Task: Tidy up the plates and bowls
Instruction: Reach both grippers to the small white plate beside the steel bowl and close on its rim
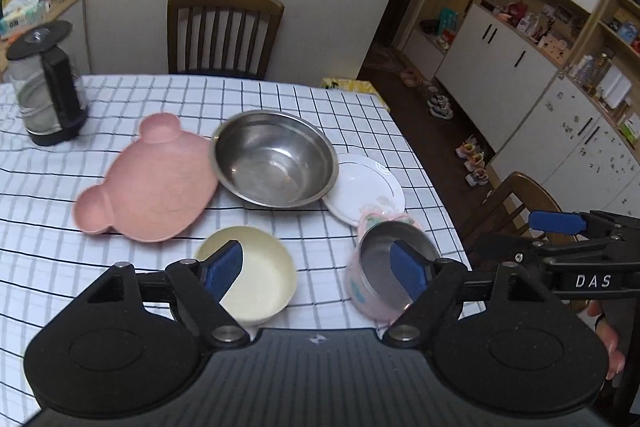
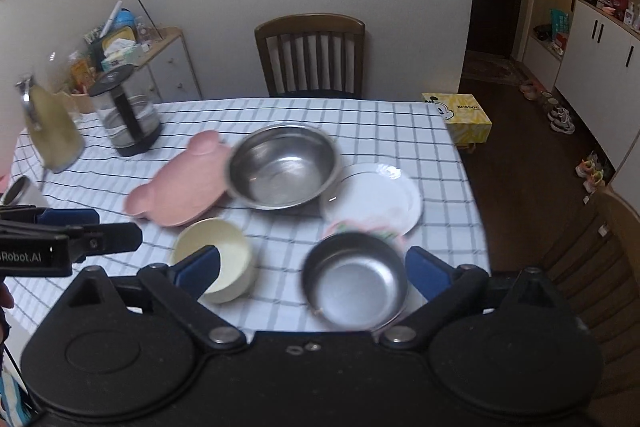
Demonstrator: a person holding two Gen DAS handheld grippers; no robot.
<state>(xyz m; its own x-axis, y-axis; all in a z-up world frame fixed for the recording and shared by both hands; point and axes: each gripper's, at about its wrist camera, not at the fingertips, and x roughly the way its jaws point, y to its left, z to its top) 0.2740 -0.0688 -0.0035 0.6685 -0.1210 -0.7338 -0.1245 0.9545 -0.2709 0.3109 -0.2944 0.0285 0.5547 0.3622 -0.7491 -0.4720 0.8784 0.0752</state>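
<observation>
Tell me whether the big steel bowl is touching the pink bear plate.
Touching: the left wrist view shows the big steel bowl's rim overlapping the pink bear plate's right edge, no cloth between them.

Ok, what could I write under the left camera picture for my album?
Open left hand-held gripper hovering above a cream bowl, steel bowl, pink bear plate and white plate.

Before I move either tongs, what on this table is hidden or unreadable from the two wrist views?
- White plate: its left part is under the large steel bowl, its near edge behind the small pink-walled steel bowl, left wrist view.
- Pink bear plate: right side overlapped by the large steel bowl, smeared by motion blur, right wrist view.
- Cream bowl: near rim hidden by the left tongs.
</observation>
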